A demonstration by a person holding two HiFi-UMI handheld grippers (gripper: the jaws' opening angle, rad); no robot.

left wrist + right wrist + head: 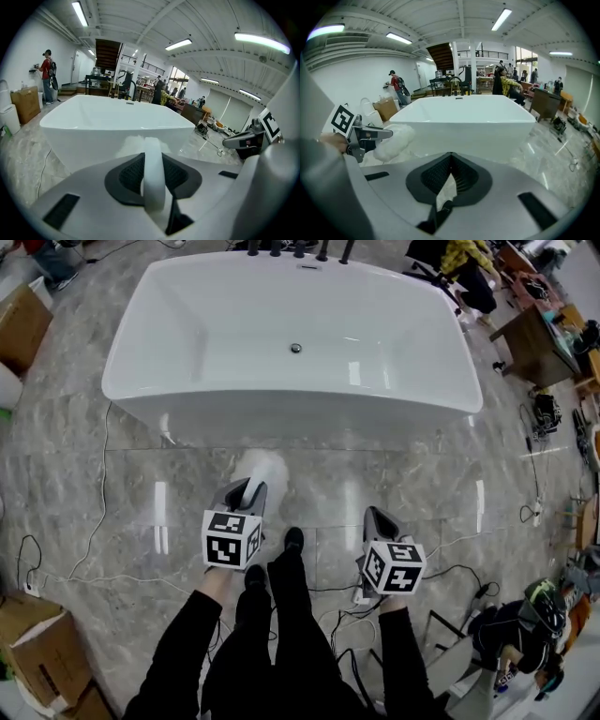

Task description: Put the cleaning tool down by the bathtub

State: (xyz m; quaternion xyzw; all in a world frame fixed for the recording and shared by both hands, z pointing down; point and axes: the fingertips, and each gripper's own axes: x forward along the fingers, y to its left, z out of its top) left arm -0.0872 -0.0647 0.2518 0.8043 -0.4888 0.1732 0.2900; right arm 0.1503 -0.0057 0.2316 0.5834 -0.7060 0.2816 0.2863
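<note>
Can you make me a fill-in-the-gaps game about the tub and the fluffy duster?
1. The left gripper holds the duster by its white ___.
2. The tub has no water in it: it is ___.
3. The right gripper is shut and holds ___.
4. The duster hangs over the ___, in front of the tub.

Missing words: handle, empty, nothing, floor.
</note>
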